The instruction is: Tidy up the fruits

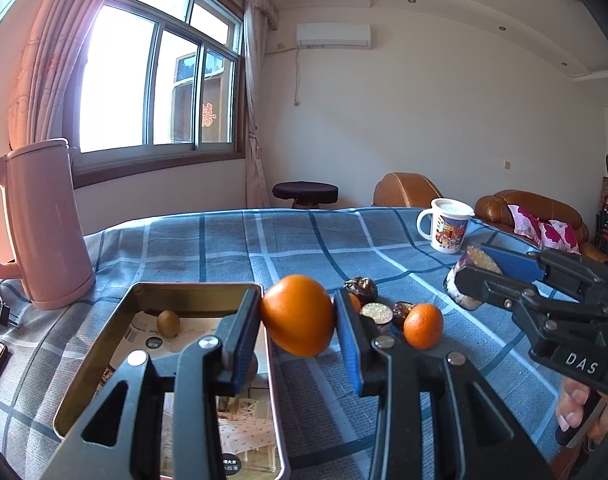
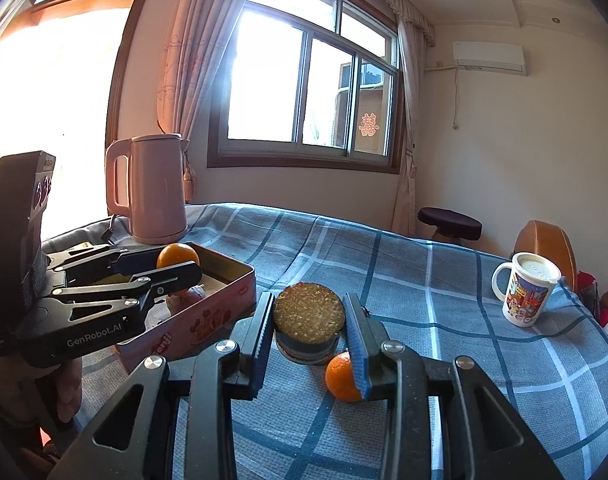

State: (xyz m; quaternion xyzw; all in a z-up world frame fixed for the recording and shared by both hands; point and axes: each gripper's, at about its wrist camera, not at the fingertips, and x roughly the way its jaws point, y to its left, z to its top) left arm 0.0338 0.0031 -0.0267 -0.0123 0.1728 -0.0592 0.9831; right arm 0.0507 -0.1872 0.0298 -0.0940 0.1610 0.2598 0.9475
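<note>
Left wrist: orange (image 1: 298,315) between tongs (image 1: 300,330)

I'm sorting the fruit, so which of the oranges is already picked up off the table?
The larger orange, clamped between the left gripper fingers beside the tin. The smaller orange sits loose on the tablecloth.
</note>
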